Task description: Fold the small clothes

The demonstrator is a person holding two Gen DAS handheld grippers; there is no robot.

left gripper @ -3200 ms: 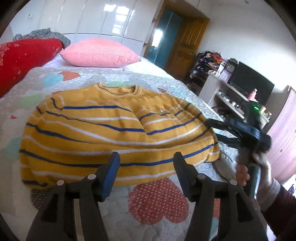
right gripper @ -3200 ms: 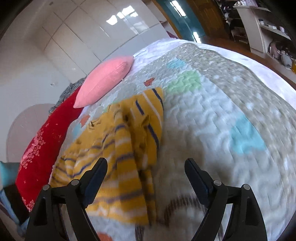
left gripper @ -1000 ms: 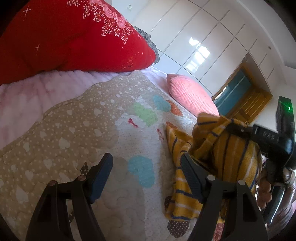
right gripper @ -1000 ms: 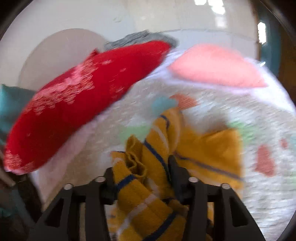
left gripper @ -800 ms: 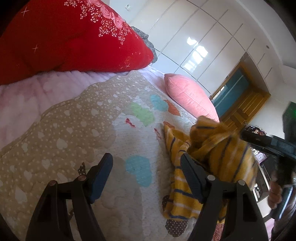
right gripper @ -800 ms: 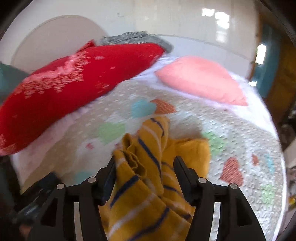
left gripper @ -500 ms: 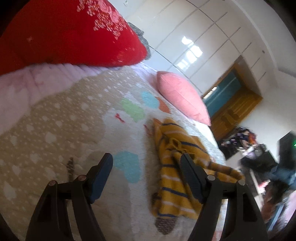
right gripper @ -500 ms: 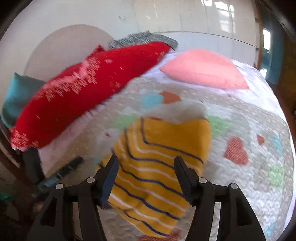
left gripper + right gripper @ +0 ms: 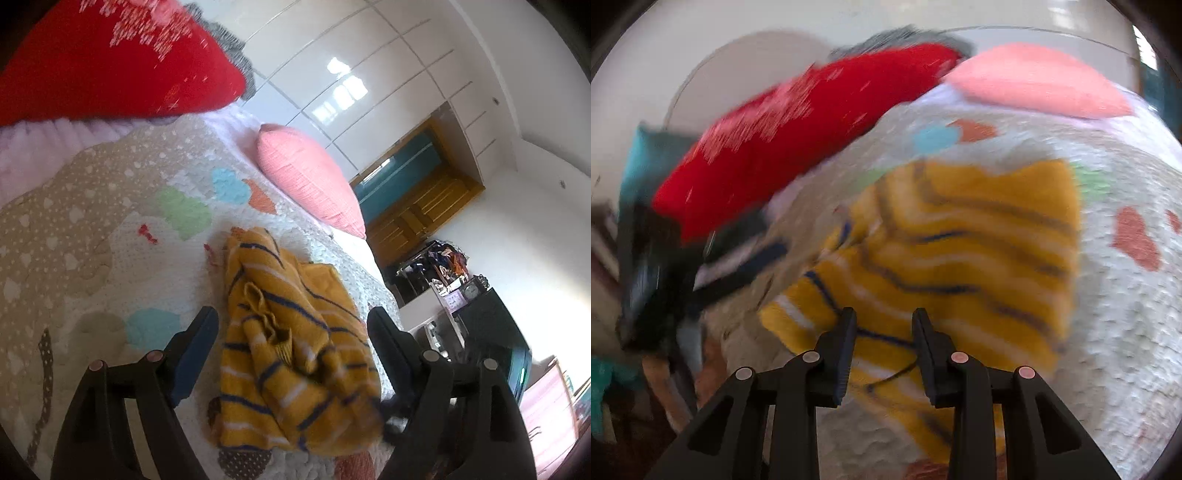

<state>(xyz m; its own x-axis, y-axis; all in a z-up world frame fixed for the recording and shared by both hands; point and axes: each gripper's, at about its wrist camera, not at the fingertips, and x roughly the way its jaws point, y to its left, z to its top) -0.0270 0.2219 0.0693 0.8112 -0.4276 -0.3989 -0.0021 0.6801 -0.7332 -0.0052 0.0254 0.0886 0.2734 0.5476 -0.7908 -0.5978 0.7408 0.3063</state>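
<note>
A small yellow sweater with blue and white stripes [image 9: 295,350] lies bunched on the patterned quilt [image 9: 85,229]. My left gripper [image 9: 291,343] is open, its fingers on either side of the sweater's near part, holding nothing. In the blurred right wrist view the sweater [image 9: 967,251] lies spread over the quilt [image 9: 1126,314]. My right gripper [image 9: 882,332] has its jaws narrowed over the sweater's near edge, with a gap still between them; the left gripper [image 9: 738,258] shows as a dark blur at the left.
A red pillow [image 9: 103,62] and a pink pillow [image 9: 306,177] lie at the head of the bed. White wardrobes, a wooden door [image 9: 417,210] and a dark cabinet [image 9: 491,325] stand beyond the bed's right side.
The right gripper let the lifted sweater drop onto the quilt, swung away, then came back low over its near edge with jaws narrowed. The left gripper moved toward the sweater.
</note>
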